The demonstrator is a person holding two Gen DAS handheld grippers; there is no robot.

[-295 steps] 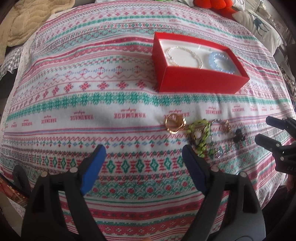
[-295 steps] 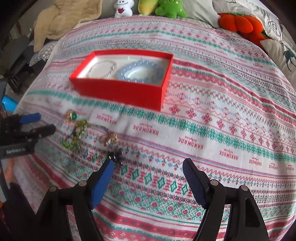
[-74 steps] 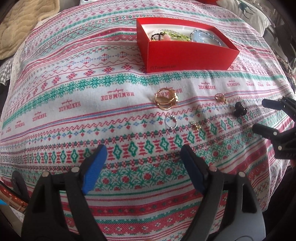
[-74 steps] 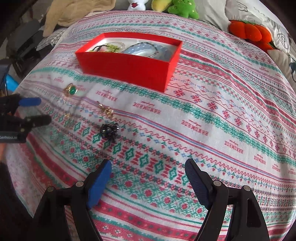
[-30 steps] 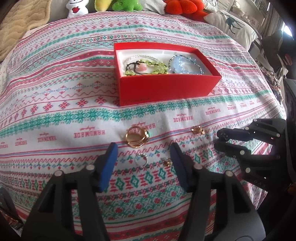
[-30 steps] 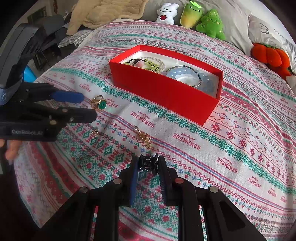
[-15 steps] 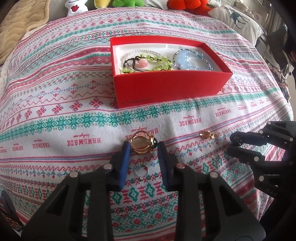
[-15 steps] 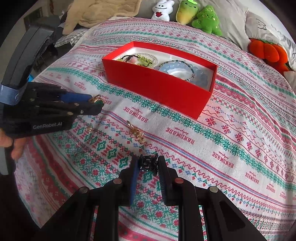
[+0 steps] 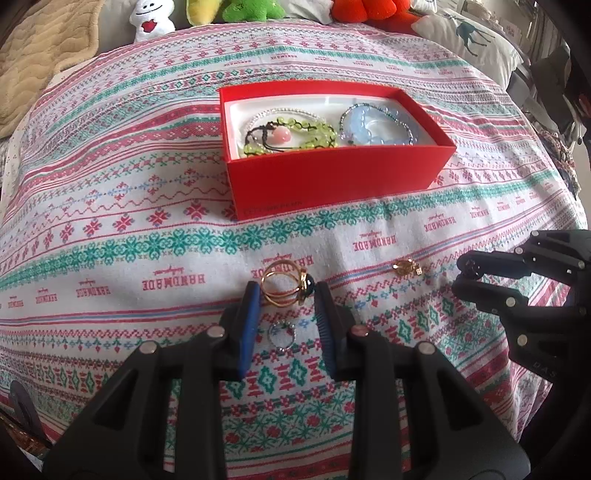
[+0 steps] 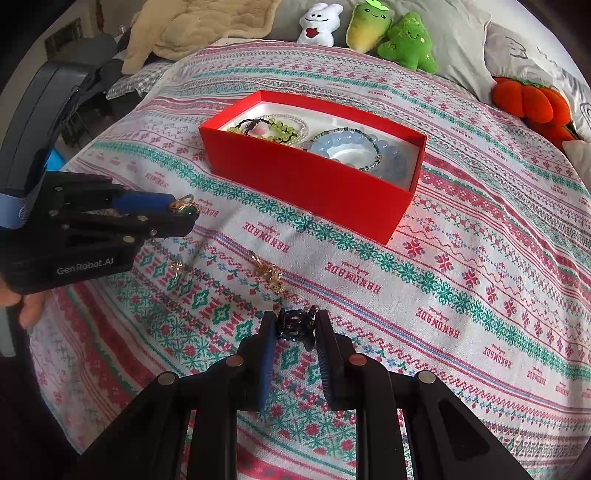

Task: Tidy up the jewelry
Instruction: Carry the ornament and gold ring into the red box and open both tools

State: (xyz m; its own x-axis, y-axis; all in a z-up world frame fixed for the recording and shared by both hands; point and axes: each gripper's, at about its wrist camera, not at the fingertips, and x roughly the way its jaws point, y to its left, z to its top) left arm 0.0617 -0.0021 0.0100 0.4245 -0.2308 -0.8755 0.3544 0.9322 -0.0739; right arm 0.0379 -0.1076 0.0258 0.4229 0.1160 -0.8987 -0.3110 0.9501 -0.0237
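Note:
A gold ring with a dark green stone sits between the blue pads of my left gripper, which is shut on it low over the patterned cloth. The right wrist view shows the same ring at that gripper's tips. My right gripper is shut on a small black claw clip; the left wrist view has that gripper at the right. Behind stands the open red box with bead bracelets inside. A silver ring and a gold earring lie loose on the cloth.
Another small gold piece lies on the cloth near the left gripper. Plush toys and pillows line the bed's far edge, and a beige blanket is at the back left. A hand grips the left tool.
The left jaws have narrowed from wide apart to a grip on the gold ring. The right gripper has stayed put with the black clip.

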